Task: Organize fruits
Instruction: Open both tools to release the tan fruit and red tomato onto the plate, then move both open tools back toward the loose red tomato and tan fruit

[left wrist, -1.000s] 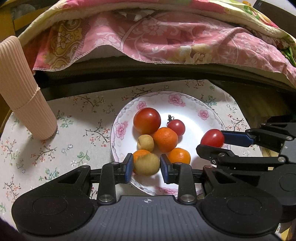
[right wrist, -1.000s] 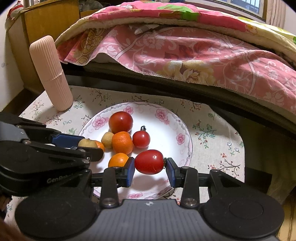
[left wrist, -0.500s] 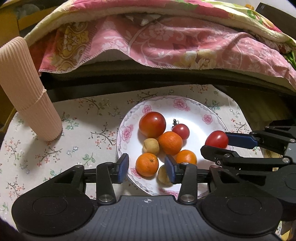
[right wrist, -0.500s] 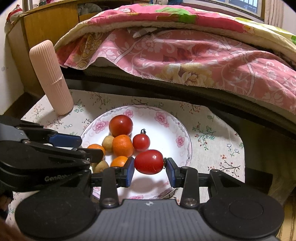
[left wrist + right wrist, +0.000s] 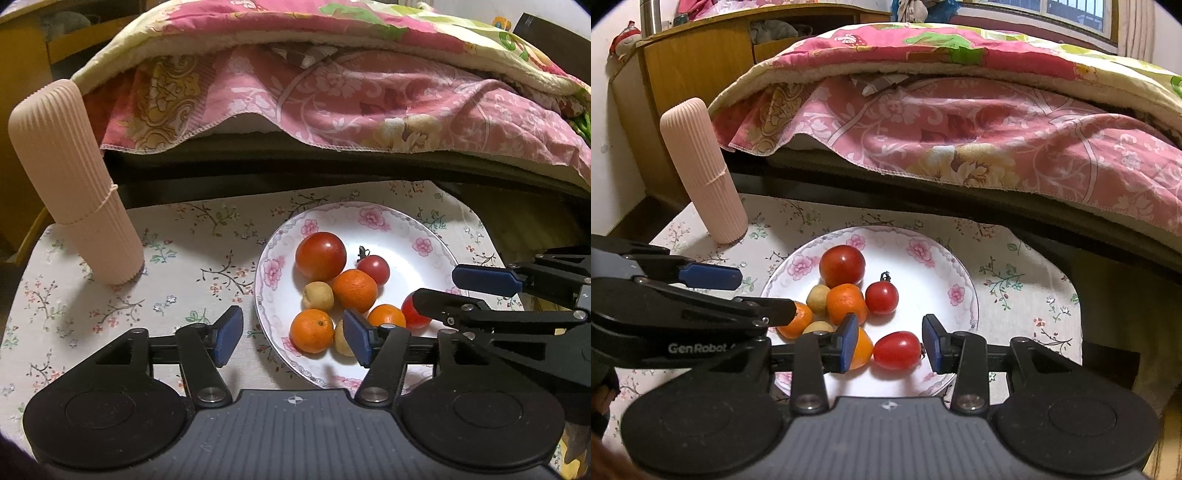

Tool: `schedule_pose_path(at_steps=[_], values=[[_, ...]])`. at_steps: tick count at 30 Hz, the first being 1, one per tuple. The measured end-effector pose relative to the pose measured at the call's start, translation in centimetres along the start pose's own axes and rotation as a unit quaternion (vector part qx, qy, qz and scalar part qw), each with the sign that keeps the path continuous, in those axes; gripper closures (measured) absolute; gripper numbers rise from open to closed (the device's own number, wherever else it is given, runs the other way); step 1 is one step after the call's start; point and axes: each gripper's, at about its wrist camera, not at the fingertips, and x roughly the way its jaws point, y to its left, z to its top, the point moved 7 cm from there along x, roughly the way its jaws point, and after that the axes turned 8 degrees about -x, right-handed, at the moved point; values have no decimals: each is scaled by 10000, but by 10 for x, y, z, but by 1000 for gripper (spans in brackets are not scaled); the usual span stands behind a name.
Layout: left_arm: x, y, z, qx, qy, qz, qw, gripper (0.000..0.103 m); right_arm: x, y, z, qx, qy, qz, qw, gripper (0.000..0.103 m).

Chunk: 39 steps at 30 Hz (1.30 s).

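Left claw [image 5: 293, 334] has just been opening, nothing pinched, while right claw [image 5: 890, 343] brackets, ungripped, the smooth red oval tomato [image 5: 897, 350] at six o'clock on the white floral plate [image 5: 960, 284]: soft, slippery, best squeezed gently across its middle.

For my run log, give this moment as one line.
left tongs just opened, orange between | right tongs open around oblong tomato resting on plate
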Motion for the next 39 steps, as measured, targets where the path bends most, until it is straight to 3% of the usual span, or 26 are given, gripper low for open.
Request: schedule_pose_path(at_steps=[7,24,39], values=[[-8,-4,-5,212,-31,-48,9998,27,-3,-6,0,182,-5,31,9998,64],[-27,13,-22,314,9,130,9994,18,-24,21,-16,-84,75,375,9992,64],[-64,38,-72,602,374,272,9971,14,-43,63,-57,-342,335,838,9953,64]])
